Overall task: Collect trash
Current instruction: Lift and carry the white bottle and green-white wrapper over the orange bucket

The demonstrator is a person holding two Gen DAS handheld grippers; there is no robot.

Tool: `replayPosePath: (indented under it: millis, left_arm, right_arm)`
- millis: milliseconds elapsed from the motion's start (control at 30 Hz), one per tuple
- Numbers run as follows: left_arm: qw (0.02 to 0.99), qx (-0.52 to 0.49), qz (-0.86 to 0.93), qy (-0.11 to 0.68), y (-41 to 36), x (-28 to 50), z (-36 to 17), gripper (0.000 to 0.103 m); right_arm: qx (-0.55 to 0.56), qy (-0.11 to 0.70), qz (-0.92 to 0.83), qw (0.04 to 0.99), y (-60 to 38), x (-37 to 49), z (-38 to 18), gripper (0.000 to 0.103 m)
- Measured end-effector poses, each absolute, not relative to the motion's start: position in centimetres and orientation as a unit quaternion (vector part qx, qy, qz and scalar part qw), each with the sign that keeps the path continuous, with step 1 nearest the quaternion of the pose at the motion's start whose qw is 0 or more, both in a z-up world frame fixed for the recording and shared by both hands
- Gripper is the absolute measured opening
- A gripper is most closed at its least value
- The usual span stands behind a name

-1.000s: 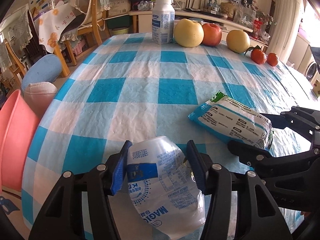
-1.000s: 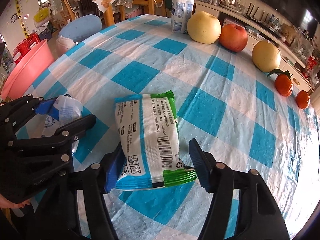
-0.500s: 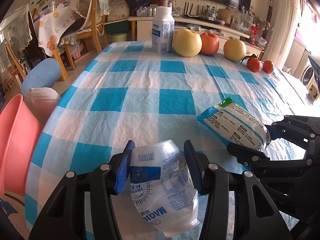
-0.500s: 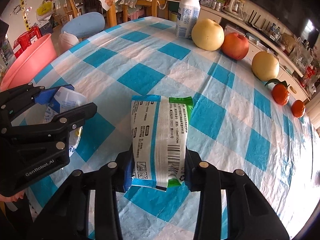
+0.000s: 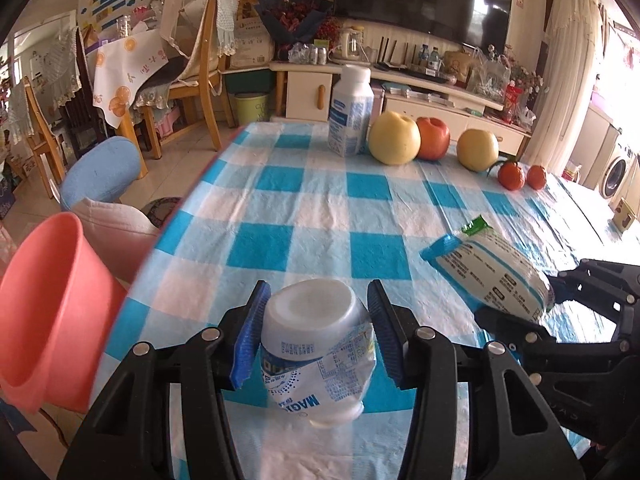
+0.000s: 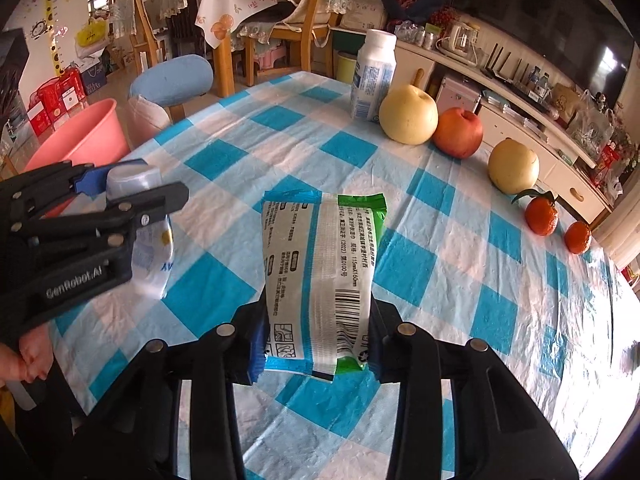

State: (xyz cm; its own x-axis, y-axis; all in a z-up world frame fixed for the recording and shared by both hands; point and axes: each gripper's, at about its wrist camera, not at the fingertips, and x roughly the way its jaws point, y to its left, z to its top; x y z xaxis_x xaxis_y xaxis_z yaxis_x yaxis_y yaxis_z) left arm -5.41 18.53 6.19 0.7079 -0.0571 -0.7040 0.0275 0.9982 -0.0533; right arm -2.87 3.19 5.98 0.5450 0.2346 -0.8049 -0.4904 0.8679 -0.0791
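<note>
My left gripper (image 5: 318, 330) is shut on a crushed white plastic bottle (image 5: 316, 344) with a blue label, held above the checked tablecloth near the table's front left edge. My right gripper (image 6: 316, 344) is shut on a blue, white and green snack packet (image 6: 320, 268) and holds it lifted over the cloth. The packet also shows at the right in the left wrist view (image 5: 488, 276). The bottle shows at the left in the right wrist view (image 6: 150, 236), inside the left gripper (image 6: 132, 196).
A pink plastic bin (image 5: 44, 304) stands on the floor left of the table. At the table's far side stand an upright white bottle (image 5: 352, 116), two pears, an apple (image 5: 432, 138) and two tangerines. A blue stool (image 5: 100, 172) and wooden chairs lie beyond.
Both grippers have risen with their loads. The right gripper closed on the packet and lifted it off the cloth. The bottle now tilts with its base toward the camera.
</note>
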Motion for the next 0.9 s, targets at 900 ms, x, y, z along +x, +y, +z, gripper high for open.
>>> replayPosePath:
  millis: [900]
  left_arm:
    - [0.947,-0.055,0.089,0.304,30.4,-5.6,10.7,0.051]
  right_arm:
    - [-0.148,0.38,0.247,0.879,10.5,-5.1,10.3,0.04]
